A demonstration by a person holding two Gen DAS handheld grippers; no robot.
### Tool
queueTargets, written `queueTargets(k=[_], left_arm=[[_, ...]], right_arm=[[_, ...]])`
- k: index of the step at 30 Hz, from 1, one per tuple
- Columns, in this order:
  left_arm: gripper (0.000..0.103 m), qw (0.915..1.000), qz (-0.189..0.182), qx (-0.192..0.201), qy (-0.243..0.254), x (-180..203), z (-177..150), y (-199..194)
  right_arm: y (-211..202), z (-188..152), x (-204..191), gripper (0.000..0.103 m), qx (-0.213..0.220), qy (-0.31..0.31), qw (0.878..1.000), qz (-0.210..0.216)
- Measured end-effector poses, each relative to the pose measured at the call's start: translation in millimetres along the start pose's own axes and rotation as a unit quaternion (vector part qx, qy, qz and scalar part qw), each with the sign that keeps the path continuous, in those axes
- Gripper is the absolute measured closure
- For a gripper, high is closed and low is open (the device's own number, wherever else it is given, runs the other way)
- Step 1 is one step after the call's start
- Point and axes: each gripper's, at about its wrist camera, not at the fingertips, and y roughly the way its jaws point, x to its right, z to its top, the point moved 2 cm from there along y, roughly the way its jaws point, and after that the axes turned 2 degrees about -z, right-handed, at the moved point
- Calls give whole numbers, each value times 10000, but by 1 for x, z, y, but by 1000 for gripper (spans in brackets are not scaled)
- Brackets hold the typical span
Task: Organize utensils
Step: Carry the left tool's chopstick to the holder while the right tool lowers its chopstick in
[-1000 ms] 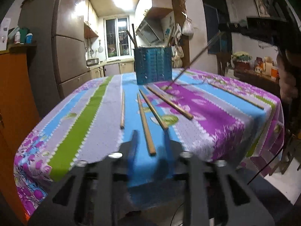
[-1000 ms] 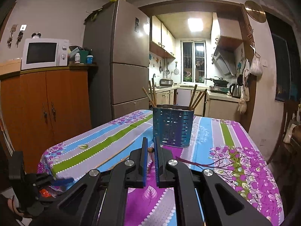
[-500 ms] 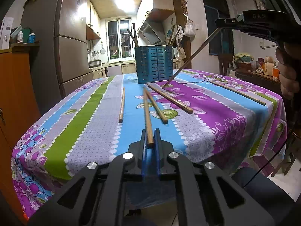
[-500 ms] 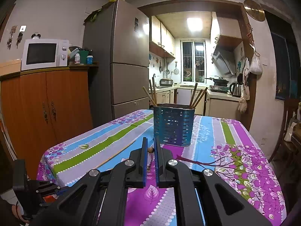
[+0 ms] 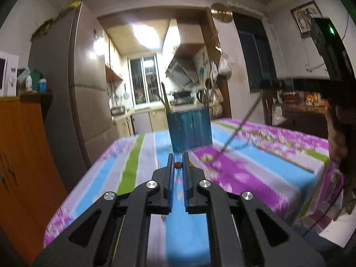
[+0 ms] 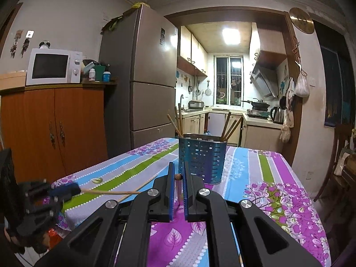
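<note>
A blue perforated utensil holder point(image 6: 202, 158) stands on the striped tablecloth point(image 6: 278, 195) with several wooden chopsticks sticking out of it. My left gripper point(image 5: 177, 159) is shut on a wooden chopstick point(image 5: 177, 165), held above the table and pointing at the holder point(image 5: 189, 129). In the right wrist view that left gripper point(image 6: 71, 190) is at the left with its chopstick point(image 6: 111, 192) reaching right. My right gripper point(image 6: 178, 166) is shut on another chopstick point(image 6: 178, 176). From the left wrist view the right gripper point(image 5: 270, 84) holds its chopstick point(image 5: 240, 126) slanting down to the cloth.
One more chopstick point(image 6: 143, 183) lies on the cloth left of the holder. A grey fridge point(image 6: 144, 77) and an orange cabinet point(image 6: 55, 129) with a microwave point(image 6: 53, 66) stand left of the table. A person's hand point(image 5: 336, 133) grips the right tool.
My left gripper closed on a chopstick lying on the table and lifted it up off the cloth. The right gripper and its chopstick stayed in place.
</note>
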Motion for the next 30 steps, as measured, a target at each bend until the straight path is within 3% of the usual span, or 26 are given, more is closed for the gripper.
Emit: queueTargets(k=[8,18,30], left_arm=[[98,9991,-26,423,35,-14,56,27],[98,9989,-392,212,-129,-30,92,71],[98,9975,-682,-117,-103,-33,134,94]], right_arm=[[11,19,16,95,39,178,9997,134],[38,42,29,95,-181,267,9990,309],[62,66,35,95,-441,114,9985,287]])
